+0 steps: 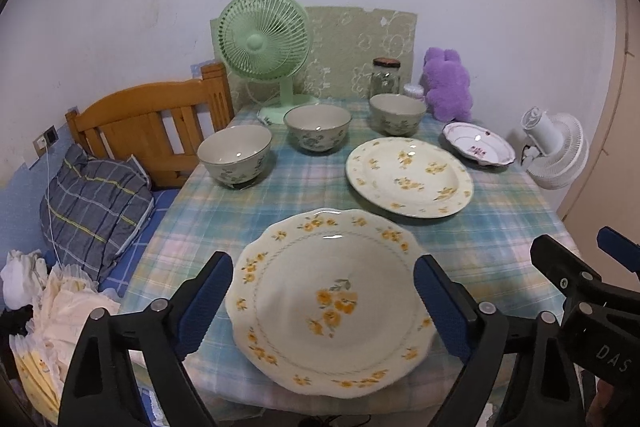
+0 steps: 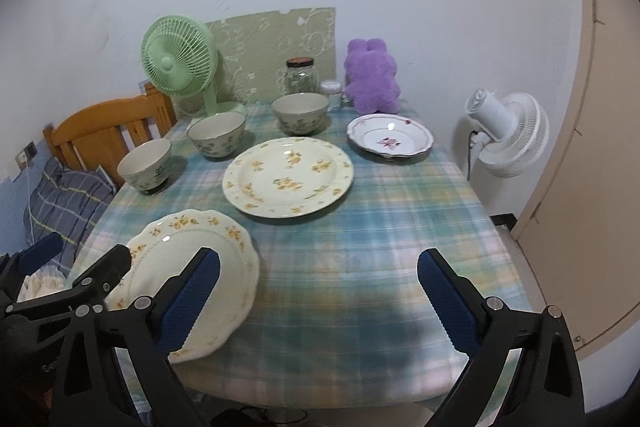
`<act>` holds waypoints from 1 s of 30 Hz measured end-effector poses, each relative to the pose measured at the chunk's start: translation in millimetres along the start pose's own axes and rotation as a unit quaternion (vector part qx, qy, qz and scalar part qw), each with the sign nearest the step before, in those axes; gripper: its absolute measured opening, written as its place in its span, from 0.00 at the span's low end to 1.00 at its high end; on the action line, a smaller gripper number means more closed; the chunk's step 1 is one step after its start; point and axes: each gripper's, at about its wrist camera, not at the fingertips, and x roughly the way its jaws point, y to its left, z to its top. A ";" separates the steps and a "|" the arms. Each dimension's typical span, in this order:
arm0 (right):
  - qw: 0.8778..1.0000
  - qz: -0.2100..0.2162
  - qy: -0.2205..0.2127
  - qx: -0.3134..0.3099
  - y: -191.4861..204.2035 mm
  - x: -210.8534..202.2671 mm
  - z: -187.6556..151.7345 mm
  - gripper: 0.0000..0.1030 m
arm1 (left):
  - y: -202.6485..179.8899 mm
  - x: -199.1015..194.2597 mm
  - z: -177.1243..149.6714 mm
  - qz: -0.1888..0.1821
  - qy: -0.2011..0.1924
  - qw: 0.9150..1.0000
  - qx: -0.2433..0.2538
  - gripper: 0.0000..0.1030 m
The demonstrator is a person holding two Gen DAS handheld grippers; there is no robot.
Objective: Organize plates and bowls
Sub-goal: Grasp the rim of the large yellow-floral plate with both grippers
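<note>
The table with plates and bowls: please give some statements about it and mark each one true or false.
1. Three bowls stand on the table. True.
2. The bowls are stacked. False: each stands apart.
3. The left gripper is open around the scalloped plate. True.
4. The right gripper holds a bowl. False: nothing sits between its fingers.
5. The fan is purple. False: it is green.

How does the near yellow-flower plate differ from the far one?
The near plate has a scalloped rim; the far plate has a smooth round rim. The near one sits at the table edge between the left gripper fingers; the far one sits mid-table, clear. Both are cream with yellow flowers.
</note>
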 end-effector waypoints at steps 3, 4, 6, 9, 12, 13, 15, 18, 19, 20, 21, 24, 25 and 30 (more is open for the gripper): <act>1.000 0.003 0.013 -0.002 13.4 15.0 3.5 0.97 | 12.8 18.0 4.0 -0.002 0.014 1.000 0.000 0.88; 1.000 0.003 0.018 -0.002 17.1 20.2 4.4 0.97 | 15.7 23.3 4.9 -0.004 0.020 1.000 0.001 0.87; 1.000 0.001 0.030 0.000 26.1 32.8 6.3 0.96 | 23.4 35.9 6.1 -0.008 0.032 0.999 0.005 0.84; 0.999 -0.003 0.048 -0.002 41.2 51.3 8.1 0.94 | 33.5 55.2 5.3 -0.010 0.054 0.998 0.009 0.83; 0.998 -0.005 0.069 -0.002 54.9 71.2 6.7 0.93 | 44.9 71.7 2.3 -0.009 0.079 0.997 0.011 0.83; 0.997 -0.006 0.076 -0.002 58.4 76.3 5.8 0.93 | 49.1 77.9 0.4 -0.010 0.088 0.996 0.011 0.83; 0.996 -0.011 0.090 -0.003 66.2 87.6 2.8 0.92 | 53.4 89.6 -3.0 -0.019 0.105 0.994 0.013 0.80; 0.993 -0.017 0.116 0.003 74.4 102.4 -5.0 0.89 | 55.2 107.4 -7.4 -0.025 0.128 0.991 0.021 0.78; 0.992 -0.019 0.123 0.004 76.1 106.8 -7.1 0.88 | 56.4 113.2 -9.6 -0.027 0.136 0.990 0.022 0.78; 0.991 -0.021 0.133 0.006 78.5 113.2 -9.6 0.87 | 57.6 118.3 -11.9 -0.031 0.142 0.989 0.021 0.77; 0.990 -0.022 0.138 0.008 80.1 116.8 -11.5 0.87 | 58.9 121.1 -13.5 -0.034 0.148 0.988 0.021 0.76; 0.987 -0.028 0.156 0.015 84.1 130.3 -17.7 0.85 | 62.0 133.6 -18.8 -0.048 0.167 0.984 0.023 0.73; 0.986 -0.029 0.163 0.019 84.6 134.6 -19.8 0.84 | 62.2 136.5 -19.7 -0.053 0.171 0.983 0.023 0.72; 0.981 -0.033 0.189 0.028 86.5 152.3 -25.5 0.77 | 61.5 150.7 -19.7 -0.059 0.189 0.980 0.029 0.69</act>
